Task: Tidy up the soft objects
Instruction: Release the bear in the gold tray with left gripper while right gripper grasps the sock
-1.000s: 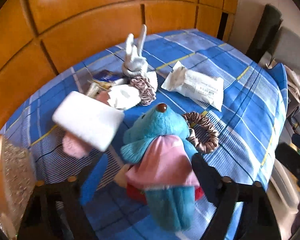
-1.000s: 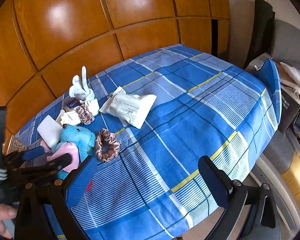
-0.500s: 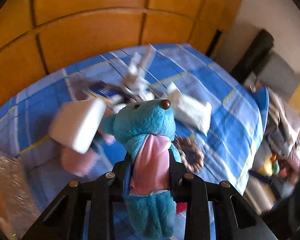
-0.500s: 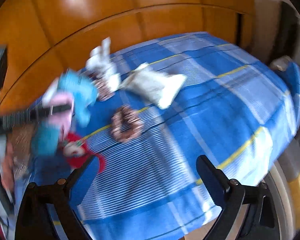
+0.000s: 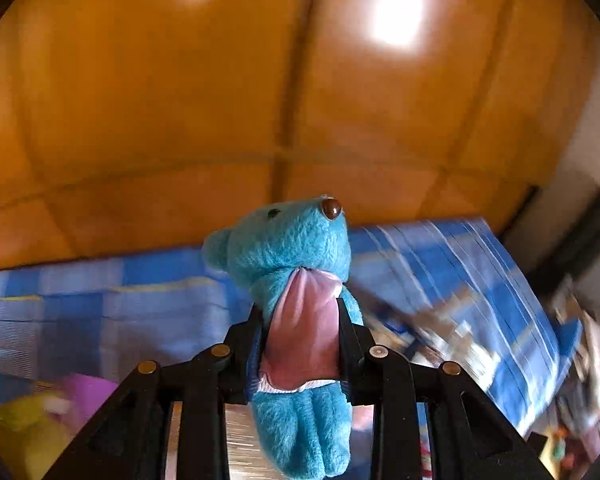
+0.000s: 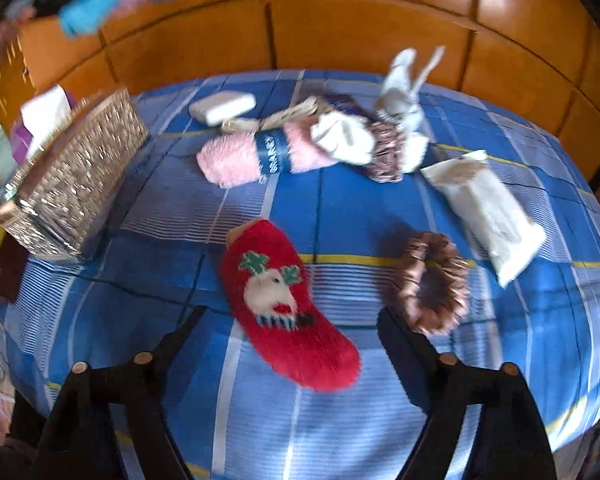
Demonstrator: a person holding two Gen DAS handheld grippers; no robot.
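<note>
My left gripper (image 5: 300,332) is shut on a blue teddy bear (image 5: 296,248) with a pink bib, held high above the table; it shows blurred at the top left of the right wrist view (image 6: 100,4). My right gripper (image 6: 288,320) is open and empty, just above a red Christmas sock (image 6: 288,304). A brown scrunchie (image 6: 432,284) lies right of the sock. Behind are a pink yarn skein (image 6: 252,156), a white sponge (image 6: 224,106), white socks (image 6: 344,138), a second scrunchie (image 6: 386,152) and a white rabbit toy (image 6: 404,96).
A woven basket (image 6: 72,180) stands at the table's left edge. A white packet (image 6: 488,208) lies at the right. The blue checked tablecloth (image 6: 340,208) covers the table. Wooden wall panels (image 6: 340,20) stand behind. Yellow and pink items (image 5: 40,412) lie low left in the left wrist view.
My left gripper closed on the blue bear and lifted it up and left, uncovering the red sock. My right gripper swung left over the sock.
</note>
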